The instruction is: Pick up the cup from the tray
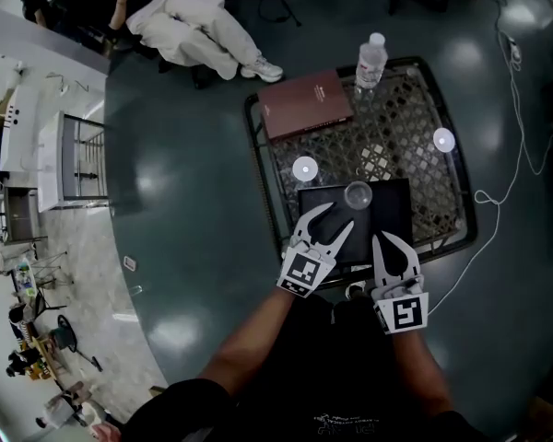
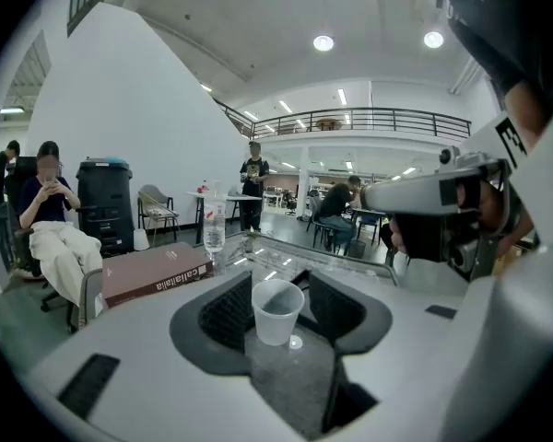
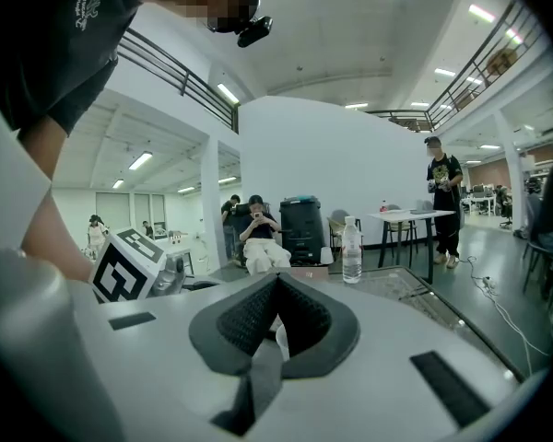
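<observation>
A clear plastic cup [image 1: 358, 194] stands upright at the far edge of a black tray [image 1: 393, 212] on the table. My left gripper [image 1: 340, 217] is open just short of the cup, its tips pointing at it. In the left gripper view the cup [image 2: 276, 311] stands between the two jaws, with a gap to the pads on each side. My right gripper [image 1: 385, 238] is over the tray's near right part, and in the right gripper view its jaws [image 3: 275, 282] meet at the tips, shut on nothing.
The tray lies on a mesh-topped table [image 1: 415, 145]. A maroon book [image 1: 306, 104] and a water bottle [image 1: 371, 61] sit at the table's far side. A white cable [image 1: 516, 155] trails on the floor at right. A seated person [image 1: 203, 30] is beyond the table.
</observation>
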### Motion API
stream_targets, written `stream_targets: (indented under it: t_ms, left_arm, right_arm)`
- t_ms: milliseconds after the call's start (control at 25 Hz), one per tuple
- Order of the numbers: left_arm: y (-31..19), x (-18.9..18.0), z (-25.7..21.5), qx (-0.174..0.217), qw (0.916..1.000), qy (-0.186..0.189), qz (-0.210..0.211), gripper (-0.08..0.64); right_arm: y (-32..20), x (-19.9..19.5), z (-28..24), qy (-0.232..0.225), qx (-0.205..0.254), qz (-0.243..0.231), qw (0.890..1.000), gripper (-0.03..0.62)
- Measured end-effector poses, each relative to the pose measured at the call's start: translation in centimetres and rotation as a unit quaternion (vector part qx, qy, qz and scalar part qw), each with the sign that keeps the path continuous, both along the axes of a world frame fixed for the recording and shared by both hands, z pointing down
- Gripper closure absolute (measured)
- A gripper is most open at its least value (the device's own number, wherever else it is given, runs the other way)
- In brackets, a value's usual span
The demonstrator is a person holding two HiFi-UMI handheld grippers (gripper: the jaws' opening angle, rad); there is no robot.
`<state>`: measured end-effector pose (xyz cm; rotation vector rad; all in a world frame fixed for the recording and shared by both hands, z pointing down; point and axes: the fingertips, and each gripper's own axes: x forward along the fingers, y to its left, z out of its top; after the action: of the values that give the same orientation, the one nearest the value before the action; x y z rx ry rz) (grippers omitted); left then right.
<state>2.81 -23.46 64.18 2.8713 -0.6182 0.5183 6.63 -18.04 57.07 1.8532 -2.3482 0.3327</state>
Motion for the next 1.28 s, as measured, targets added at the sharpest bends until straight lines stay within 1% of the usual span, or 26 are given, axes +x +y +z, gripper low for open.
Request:
stream_targets:
  t_ms: [80,160,280,480,600,760,840,1000,1280]
  left_arm:
    - [-0.2,0.3,1.0,-0.002,0.9999,-0.009,0.006,0.346]
    - [-0.1,0.8,2.3,-0.008,0.9997,-0.021,0.013,0.281]
    - [-0.1,1.7,4.3,-0.011,0.9986,-0.042,0.029,0.248]
    - [-0.8,3.4,6.9,-0.014,0.9967,-0.068,0.041,0.242]
    - [-1.3,4.0,7.9,-0.013,0.9962,-0.077,0.038,0.242]
    - [-2.0,4.3,8.7,-0.022,0.9961,-0.080,0.032,0.244]
    - [-2.2,4.2,8.9,-0.024,0.9962,-0.076,0.036,0.243]
    - [-2.1,4.4,8.9,-0.031,0.9958,-0.071,0.050,0.244]
    - [-2.3,5.1,9.4,-0.019,0.9949,-0.081,0.057,0.244]
  right_arm:
    - [-0.1,-0.2,0.4,-0.004,-0.005,0.000,1.000,0.584]
    - [-0.2,-0.3,0.5,-0.010,-0.002,0.005,1.000,0.584]
    - [-0.8,0.0,0.3,-0.023,0.009,0.022,0.999,0.584]
    - [-0.4,0.4,0.9,-0.019,-0.003,0.024,1.000,0.584]
    - [0.0,0.7,0.9,-0.019,-0.012,0.028,0.999,0.584]
    - [0.7,1.4,1.0,-0.021,-0.011,0.036,0.999,0.584]
    - [1.0,1.5,1.2,-0.017,-0.016,0.035,0.999,0.584]
    - [1.1,1.9,1.1,-0.023,-0.017,0.046,0.999,0.584]
    - [1.4,2.2,1.2,-0.025,-0.021,0.054,0.998,0.584]
